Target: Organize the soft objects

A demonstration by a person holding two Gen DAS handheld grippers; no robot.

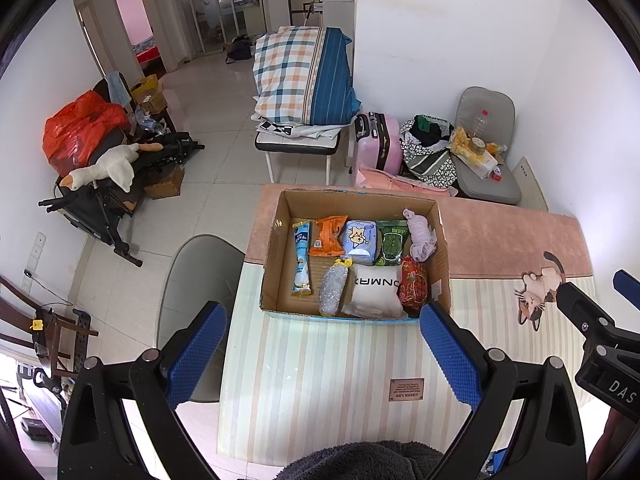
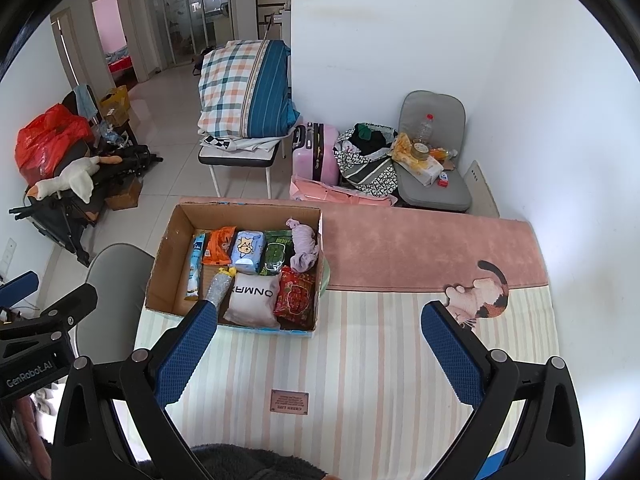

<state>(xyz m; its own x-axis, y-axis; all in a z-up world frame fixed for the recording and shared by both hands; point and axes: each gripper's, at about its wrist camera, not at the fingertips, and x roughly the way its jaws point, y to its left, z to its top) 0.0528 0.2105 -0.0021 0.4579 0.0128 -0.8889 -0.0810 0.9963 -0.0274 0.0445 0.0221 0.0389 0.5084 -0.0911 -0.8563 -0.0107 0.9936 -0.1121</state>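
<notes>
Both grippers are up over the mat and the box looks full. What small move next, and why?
Probably none into the cardboard box: its items lie in rows and both grippers are open and empty. I would tip the left gripper down toward the dark fuzzy fabric at the near edge. It seems to be the only soft thing outside the box, though it is mostly hidden.

I am holding my right gripper [image 2: 320, 332] wide apart above the striped mat [image 2: 360, 360]. The cardboard box [image 2: 168, 248] is sitting ahead, holding a white pillow [image 2: 252, 300] and snack packets [image 2: 218, 246].
</notes>
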